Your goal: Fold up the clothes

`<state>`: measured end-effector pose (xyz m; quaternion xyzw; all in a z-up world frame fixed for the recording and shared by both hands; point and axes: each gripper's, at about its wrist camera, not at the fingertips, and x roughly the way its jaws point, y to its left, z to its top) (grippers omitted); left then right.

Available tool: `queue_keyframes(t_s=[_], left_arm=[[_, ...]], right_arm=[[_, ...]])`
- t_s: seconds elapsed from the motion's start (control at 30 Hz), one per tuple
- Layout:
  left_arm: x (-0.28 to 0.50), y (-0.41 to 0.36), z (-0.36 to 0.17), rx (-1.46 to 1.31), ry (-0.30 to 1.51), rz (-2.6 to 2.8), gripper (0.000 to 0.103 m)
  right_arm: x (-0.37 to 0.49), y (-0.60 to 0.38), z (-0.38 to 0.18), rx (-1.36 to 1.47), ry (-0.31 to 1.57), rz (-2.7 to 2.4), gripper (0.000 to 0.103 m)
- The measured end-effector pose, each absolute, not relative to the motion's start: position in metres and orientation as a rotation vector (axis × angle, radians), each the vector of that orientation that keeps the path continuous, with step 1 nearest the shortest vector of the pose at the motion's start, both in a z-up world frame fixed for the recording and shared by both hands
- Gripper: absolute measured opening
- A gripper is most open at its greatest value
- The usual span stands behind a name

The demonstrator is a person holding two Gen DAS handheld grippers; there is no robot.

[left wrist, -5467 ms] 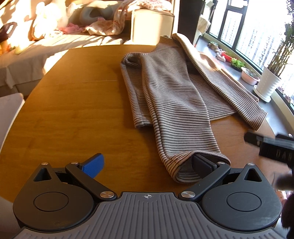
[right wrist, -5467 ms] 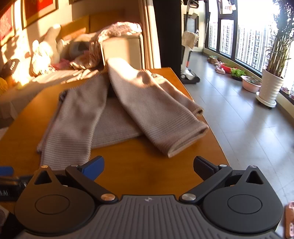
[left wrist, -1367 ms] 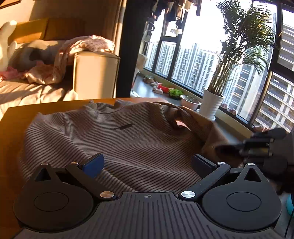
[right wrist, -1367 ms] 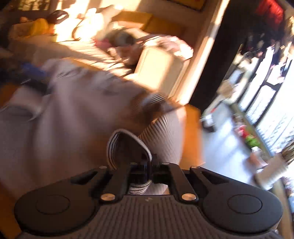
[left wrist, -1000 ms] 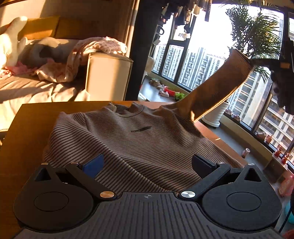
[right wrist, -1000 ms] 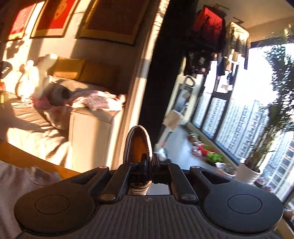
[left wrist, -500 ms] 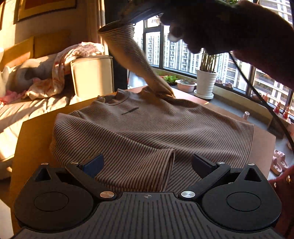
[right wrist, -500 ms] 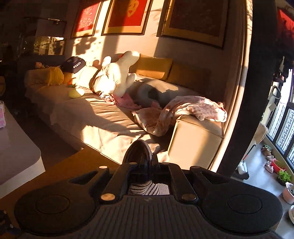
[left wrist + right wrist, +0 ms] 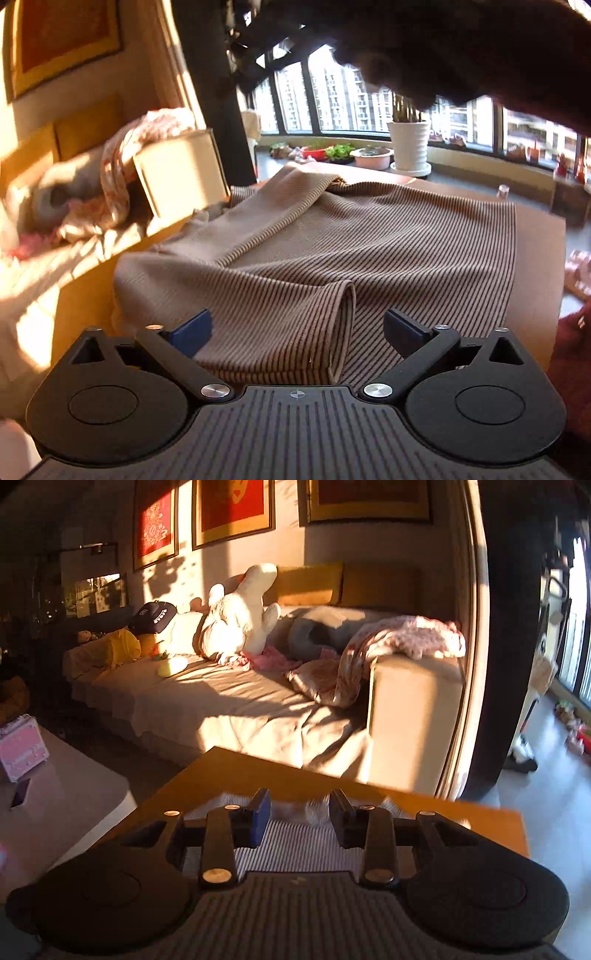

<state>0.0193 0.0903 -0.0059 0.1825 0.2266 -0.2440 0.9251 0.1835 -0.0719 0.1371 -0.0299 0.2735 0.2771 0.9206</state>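
My left gripper (image 9: 297,328) wide, just closing slightly, over striped sweater (image 9: 369,251), my right gripper (image 9: 299,821) just opening, sleeve released at twelve o'clock, wooden table (image 9: 236,771)

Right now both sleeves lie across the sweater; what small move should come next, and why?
Probably draw the right gripper back: its jaws have just been opening and grip nothing, and the sleeve lies folded across the striped sweater. The left gripper is open too.

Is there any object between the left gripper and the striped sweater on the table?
Nothing visible. The left gripper is open right over the striped sweater, which lies flat on the wooden table, a sleeve folded across it. Only cloth lies beneath the fingers.
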Motion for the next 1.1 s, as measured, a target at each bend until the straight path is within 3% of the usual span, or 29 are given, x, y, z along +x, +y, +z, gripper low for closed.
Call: queue_keyframes(t_s=[0.07,0.1,0.2,0.27,0.4,0.47,0.53,0.6,0.9,1.1], left_arm=[[0.023,0.09,-0.009,0.382,0.479,-0.482,0.07],[0.027,0.092,-0.01,0.371,0.495,-0.48,0.07],[0.029,0.098,-0.009,0.327,0.522,-0.507,0.076],[0.026,0.1,-0.004,0.316,0.518,-0.509,0.091],[0.026,0.101,0.003,0.316,0.53,-0.462,0.096],[0.028,0.101,0.005,0.319,0.549,-0.427,0.098],[0.031,0.102,0.006,0.32,0.568,-0.389,0.099],[0.035,0.103,0.007,0.307,0.585,-0.364,0.101],[0.059,0.109,0.016,0.151,0.612,-0.326,0.103],[0.086,0.107,0.022,-0.007,0.574,-0.361,0.103]], right_arm=[[0.16,-0.082,0.117,0.02,0.666,0.626,0.034],[0.15,-0.085,0.105,0.075,0.73,0.659,0.034],[0.13,-0.092,0.064,0.286,0.933,0.724,0.034],[0.13,-0.093,0.04,0.417,1.034,0.713,0.035],[0.146,-0.086,0.005,0.515,1.084,0.661,0.034],[0.152,-0.075,0.0,0.488,1.04,0.672,0.026],[0.156,-0.064,0.01,0.443,0.969,0.708,0.011],[0.16,-0.056,0.026,0.398,0.882,0.745,0.006],[0.208,-0.076,0.146,-0.016,0.346,0.641,0.004],[0.273,-0.118,0.143,-0.139,0.374,0.452,0.004]])
